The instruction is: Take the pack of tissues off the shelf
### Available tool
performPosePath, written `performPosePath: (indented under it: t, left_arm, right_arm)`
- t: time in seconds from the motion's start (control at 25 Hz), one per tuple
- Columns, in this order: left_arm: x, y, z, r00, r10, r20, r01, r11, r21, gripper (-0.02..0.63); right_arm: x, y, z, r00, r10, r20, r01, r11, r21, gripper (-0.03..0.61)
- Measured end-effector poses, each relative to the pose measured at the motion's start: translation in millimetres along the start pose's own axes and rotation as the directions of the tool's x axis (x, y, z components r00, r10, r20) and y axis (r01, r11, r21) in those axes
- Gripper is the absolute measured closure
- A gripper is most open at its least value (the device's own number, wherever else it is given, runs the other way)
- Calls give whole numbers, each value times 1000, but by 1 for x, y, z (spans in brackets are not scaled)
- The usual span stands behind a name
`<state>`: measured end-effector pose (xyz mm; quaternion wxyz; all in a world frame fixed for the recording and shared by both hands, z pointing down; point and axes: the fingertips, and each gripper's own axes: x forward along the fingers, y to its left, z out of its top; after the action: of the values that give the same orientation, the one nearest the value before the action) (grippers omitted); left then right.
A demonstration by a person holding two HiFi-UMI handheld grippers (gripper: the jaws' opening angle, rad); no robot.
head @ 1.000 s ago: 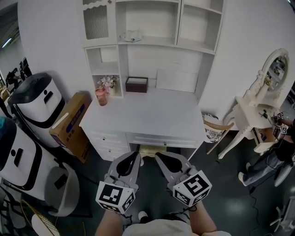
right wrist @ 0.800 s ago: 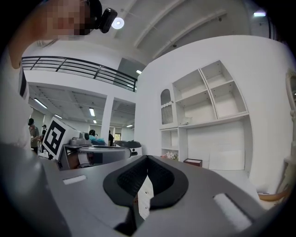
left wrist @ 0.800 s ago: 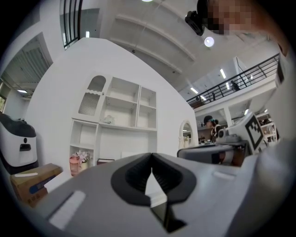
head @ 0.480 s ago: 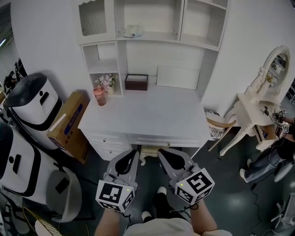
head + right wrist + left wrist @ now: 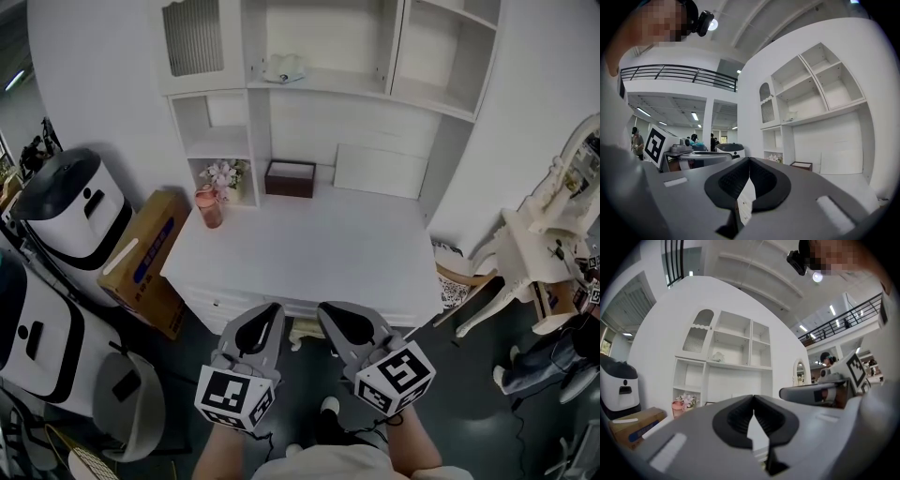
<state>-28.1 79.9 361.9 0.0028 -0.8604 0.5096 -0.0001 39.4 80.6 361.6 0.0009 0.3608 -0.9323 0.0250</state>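
Observation:
The pack of tissues is a small pale bundle on the middle shelf of the white hutch above the white desk. It also shows small and far off in the left gripper view and the right gripper view. My left gripper and right gripper are held side by side in front of the desk's near edge, well short of the shelf. Both point toward the hutch. Each has its jaws shut together with nothing between them.
A dark brown box, a white panel, a pink cup and flowers sit at the desk's back. A cardboard box and white rounded machines stand left. A white vanity and chair stand right.
The desk and hutch have shifted lower and slightly right in the head view as the person came a little closer. Both grippers keep their place in the view and stay shut.

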Motion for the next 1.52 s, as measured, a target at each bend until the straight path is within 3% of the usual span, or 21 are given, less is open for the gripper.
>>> performPosePath:
  t: [0.68,1.16,1.52]
  left_arm:
    - [108,4,8,997,75,10,-75,997,6,612]
    - [144,9,2,997,83,1,-83,996,29,612]
    - [164,47,5,999,53,-3,-53,998,22,612]
  right_arm:
    - [36,-102,8,995,97,-9,-97,995,-1,575]
    - [49,-141,5,996,91,-1,-91,996,24,575]
    - [86,-153,7,999,48,-5,-47,998,39,575]
